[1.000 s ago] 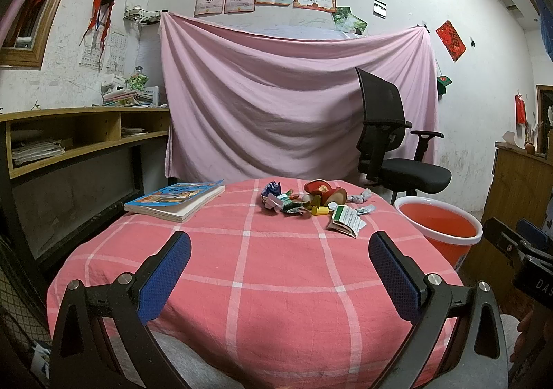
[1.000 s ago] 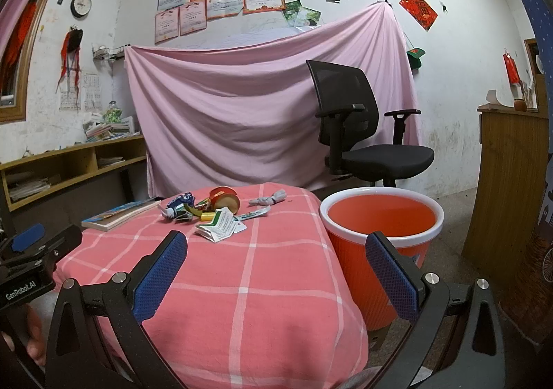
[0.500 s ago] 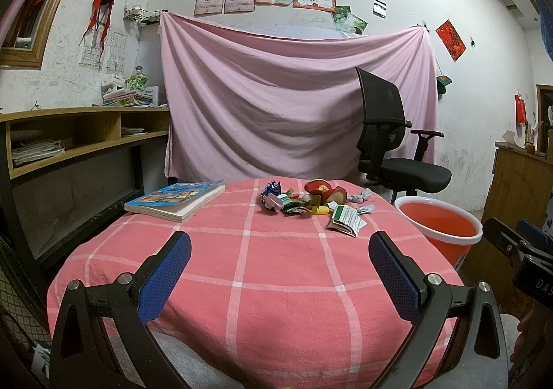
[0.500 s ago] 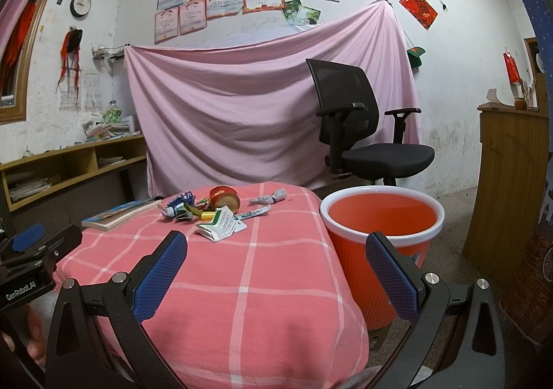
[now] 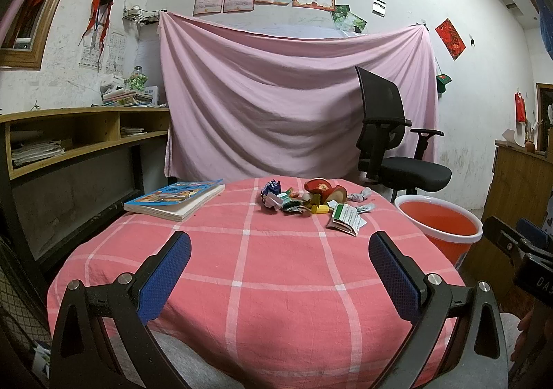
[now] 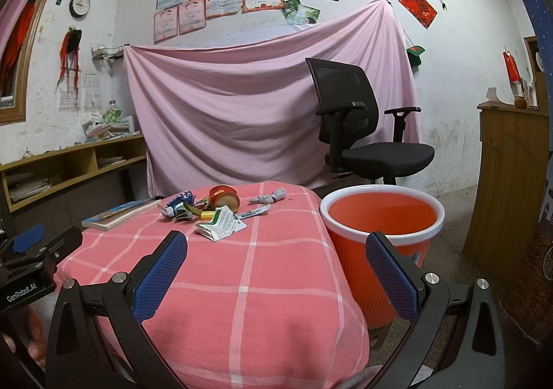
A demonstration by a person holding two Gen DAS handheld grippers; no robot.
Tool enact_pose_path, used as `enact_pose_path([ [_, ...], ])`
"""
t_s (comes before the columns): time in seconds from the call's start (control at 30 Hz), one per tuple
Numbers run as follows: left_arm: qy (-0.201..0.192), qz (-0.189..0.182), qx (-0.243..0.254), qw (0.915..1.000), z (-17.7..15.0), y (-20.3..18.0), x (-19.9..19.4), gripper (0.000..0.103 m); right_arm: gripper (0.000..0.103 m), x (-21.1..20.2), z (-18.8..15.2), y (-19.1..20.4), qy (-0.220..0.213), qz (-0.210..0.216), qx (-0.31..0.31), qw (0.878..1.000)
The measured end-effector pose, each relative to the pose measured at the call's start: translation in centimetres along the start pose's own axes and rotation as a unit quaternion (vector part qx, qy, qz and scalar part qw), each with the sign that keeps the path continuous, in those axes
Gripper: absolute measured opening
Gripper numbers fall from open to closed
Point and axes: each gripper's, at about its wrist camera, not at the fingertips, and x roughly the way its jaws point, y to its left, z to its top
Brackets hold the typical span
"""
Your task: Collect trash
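On the far side of the bench [image 5: 276, 268] the trash [image 5: 311, 204] lies in a heap beside the bucket [image 6: 382, 216], both tools, left [image 5: 280, 271] and right [image 6: 276, 271], wide open and empty, so nothing is picked yet; next, reach forward.

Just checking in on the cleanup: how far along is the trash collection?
Nothing looks done: the orange bucket appears empty. Nothing is in hand; the left tongs and right tongs are open. Left: the whole trash pile on the table, including the green-white packet.
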Motion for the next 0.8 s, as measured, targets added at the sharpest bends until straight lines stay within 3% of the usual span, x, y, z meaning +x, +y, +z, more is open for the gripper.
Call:
enact_pose_path([
  [0.8, 0.001, 0.001, 0.002, 1.0, 0.04, -0.02, 0.26, 0.101, 0.103, -0.11, 0.1, -0.06, -0.002, 0.0, 0.002, 1.0],
])
